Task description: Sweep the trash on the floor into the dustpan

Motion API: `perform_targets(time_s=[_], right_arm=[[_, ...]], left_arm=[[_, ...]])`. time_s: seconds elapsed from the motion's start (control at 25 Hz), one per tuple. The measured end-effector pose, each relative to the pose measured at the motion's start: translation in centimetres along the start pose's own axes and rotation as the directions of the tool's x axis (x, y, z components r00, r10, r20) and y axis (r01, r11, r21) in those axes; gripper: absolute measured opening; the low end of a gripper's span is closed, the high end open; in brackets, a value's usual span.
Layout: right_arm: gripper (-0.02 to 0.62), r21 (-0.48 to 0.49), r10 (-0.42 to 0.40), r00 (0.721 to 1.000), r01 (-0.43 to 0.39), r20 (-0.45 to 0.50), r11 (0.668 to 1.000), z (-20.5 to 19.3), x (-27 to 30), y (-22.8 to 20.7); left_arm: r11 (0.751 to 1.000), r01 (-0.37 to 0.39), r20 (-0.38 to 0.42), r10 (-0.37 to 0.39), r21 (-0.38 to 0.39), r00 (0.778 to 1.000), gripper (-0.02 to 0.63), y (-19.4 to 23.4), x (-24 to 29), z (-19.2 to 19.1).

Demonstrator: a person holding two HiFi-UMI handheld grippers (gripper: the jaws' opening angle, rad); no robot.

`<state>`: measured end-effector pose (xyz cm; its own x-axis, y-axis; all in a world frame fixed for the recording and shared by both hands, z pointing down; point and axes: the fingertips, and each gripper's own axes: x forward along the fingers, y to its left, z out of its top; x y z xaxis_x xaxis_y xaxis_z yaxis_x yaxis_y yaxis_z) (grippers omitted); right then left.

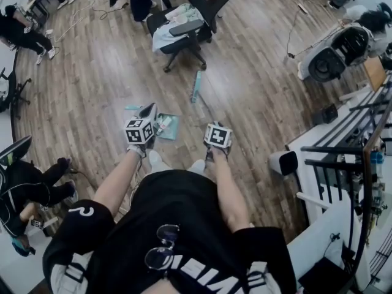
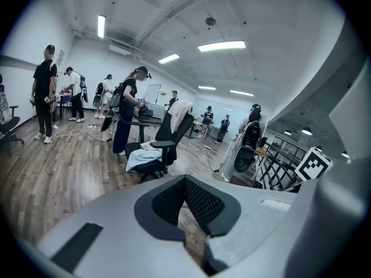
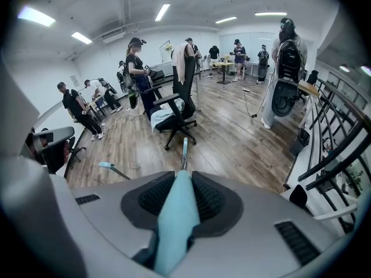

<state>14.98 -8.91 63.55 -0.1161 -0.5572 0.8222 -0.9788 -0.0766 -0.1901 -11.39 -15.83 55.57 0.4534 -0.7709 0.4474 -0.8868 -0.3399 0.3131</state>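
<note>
Black white-lettered T-shirt (image 1: 184, 219) is worn | sunglasses (image 1: 160, 247) are hung at collar | grey left tongs (image 1: 148, 111) and right tongs (image 1: 215, 125) are topped by marker cubes

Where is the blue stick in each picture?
Head view: the blue stick is in the middle, running up the floor from the right gripper.
Left gripper view: not in it.
Right gripper view: bottom middle, clamped in the gripper and pointing away.
Shared landmark: the black office chair.

Wood-grain plank floor (image 1: 92, 84), smooth teal plastic handle (image 3: 174, 225), ribbed black pads (image 3: 211, 198)
</note>
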Motion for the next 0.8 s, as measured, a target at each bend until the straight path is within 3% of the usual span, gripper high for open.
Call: perform_targets(time_s=[0.12, 0.24, 0.4, 0.56, 0.8], right_arm=[[0.084, 0.004, -0.011, 1.000, 0.011, 0.003, 1.000, -0.2, -0.1, 0.0], [0.084, 0.042, 0.010, 0.999, -0.008, -0.053, 0.999, -1.7, -0.2, 0.7], [0.084, 0.021, -0.011, 0.999, 0.011, -0.030, 1.000, -1.3, -0.1, 0.6], [0.084, 0.023, -0.060, 0.995, 0.062, -0.073, 0.998, -2.2, -0.4, 0.0], [0.084, 0.026, -0.011, 1.000, 0.011, 0.000, 1.000, -1.0, -0.2, 0.9]], left_arm=[[1.000, 0.004, -0.003, -0.004, 0.007, 1.000, -0.003, 0.1, -0.2, 0.0], [1.000, 0.009, -0.005, -0.009, 0.012, 1.000, -0.003, 0.2, -0.3, 0.1], [1.000, 0.010, -0.011, -0.010, 0.017, 1.000, -0.003, 0.7, -0.5, 0.1], [1.000, 0.013, -0.017, -0.012, 0.018, 1.000, -0.003, 1.1, -0.6, 0.0], [1.000, 0.013, -0.019, -0.013, 0.016, 1.000, -0.003, 1.1, -0.7, 0.0]])
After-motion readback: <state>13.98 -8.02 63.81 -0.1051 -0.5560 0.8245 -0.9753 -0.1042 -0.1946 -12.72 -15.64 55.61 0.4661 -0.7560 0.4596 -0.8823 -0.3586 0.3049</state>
